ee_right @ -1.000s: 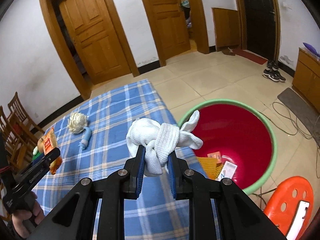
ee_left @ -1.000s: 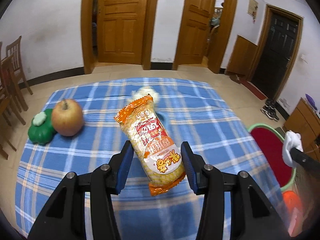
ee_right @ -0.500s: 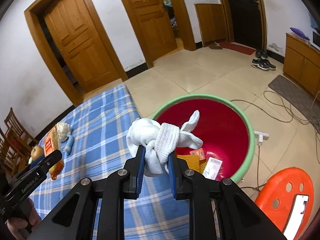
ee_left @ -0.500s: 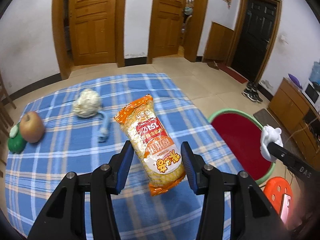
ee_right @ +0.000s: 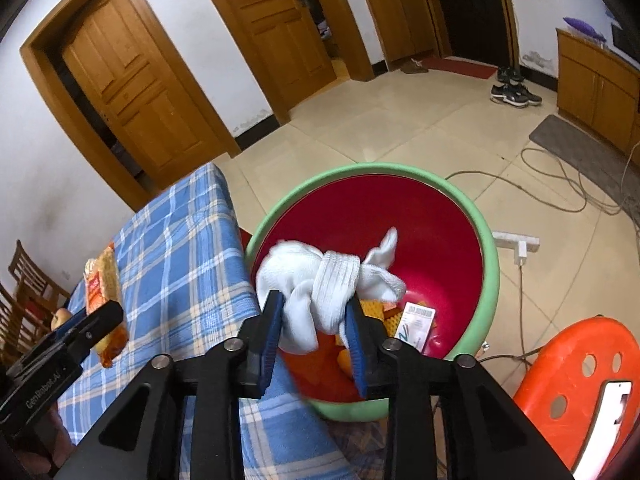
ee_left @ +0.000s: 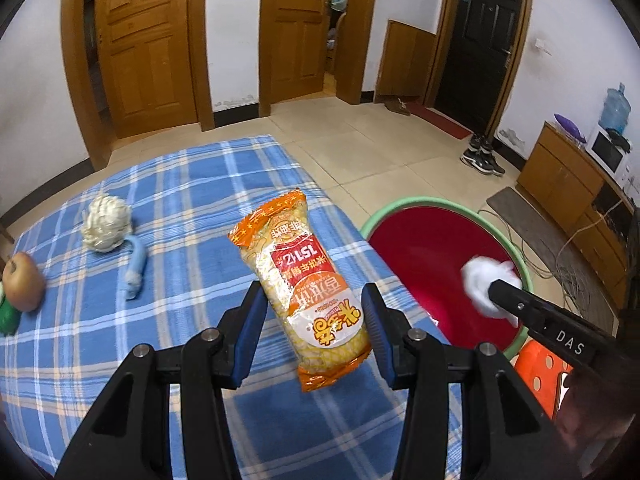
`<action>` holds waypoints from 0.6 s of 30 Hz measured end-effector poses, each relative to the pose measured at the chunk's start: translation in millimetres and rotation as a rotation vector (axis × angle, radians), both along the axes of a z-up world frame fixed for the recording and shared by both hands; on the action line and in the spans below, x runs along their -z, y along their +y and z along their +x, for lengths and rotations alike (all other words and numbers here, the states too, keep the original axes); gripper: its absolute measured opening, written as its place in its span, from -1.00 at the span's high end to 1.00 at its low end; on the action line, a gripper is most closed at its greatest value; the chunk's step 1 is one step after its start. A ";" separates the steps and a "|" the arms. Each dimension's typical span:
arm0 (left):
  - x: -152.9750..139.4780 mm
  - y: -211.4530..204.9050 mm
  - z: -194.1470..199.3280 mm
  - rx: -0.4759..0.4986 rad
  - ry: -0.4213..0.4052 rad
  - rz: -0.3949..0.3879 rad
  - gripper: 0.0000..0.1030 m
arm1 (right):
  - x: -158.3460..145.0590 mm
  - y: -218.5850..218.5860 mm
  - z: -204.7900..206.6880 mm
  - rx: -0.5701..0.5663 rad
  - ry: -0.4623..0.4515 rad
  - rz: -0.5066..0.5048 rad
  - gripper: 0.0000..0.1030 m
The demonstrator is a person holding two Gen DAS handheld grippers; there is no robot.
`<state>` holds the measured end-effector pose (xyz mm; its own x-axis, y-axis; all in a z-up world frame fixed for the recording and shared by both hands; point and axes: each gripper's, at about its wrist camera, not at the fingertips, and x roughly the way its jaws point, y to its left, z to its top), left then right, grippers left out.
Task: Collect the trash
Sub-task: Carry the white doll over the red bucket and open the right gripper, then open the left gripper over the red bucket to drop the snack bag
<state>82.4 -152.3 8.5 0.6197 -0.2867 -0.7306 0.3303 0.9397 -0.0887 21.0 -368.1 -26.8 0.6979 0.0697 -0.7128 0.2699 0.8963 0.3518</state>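
Both grippers now reach the basin [ee_right: 490, 280]; right gripper [ee_right: 314, 330] loosening, seemingly touching sock [ee_right: 324, 284].

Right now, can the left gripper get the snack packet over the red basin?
Probably yes. The left gripper holds the snack packet near the table edge beside the red basin; only the right gripper, with knotted socks, hangs over it.

The left tool [ee_left: 314, 322] grips an orange snack packet [ee_left: 306, 284] above the checked counter [ee_left: 192, 184]. Right of the packet, the right tool [ee_left: 486, 294] holds a white sock bundle [ee_left: 482, 280] over the red basin [ee_left: 424, 248].
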 end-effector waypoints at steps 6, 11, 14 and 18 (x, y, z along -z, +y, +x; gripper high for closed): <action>1.6 -19.5 4.4 0.041 0.005 0.010 0.04 | 0.0 -8.4 -1.7 0.013 -0.013 0.020 0.17; 4.9 -40.5 7.9 0.088 0.014 0.016 0.05 | -1.4 -22.4 -7.8 0.063 -0.013 0.027 0.16; 6.7 -54.1 10.7 0.123 0.011 0.022 0.05 | 1.0 -34.6 -11.6 0.102 -0.008 0.034 0.15; 10.5 -73.6 16.9 0.167 0.013 0.028 0.04 | 4.9 -43.9 -15.1 0.135 0.002 0.048 0.15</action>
<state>99.3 -225.9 -2.0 0.5553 -0.3646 -0.7475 0.4810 0.8740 -0.0690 5.8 -412.1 -31.7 0.7017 0.0087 -0.7124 0.3880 0.8340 0.3924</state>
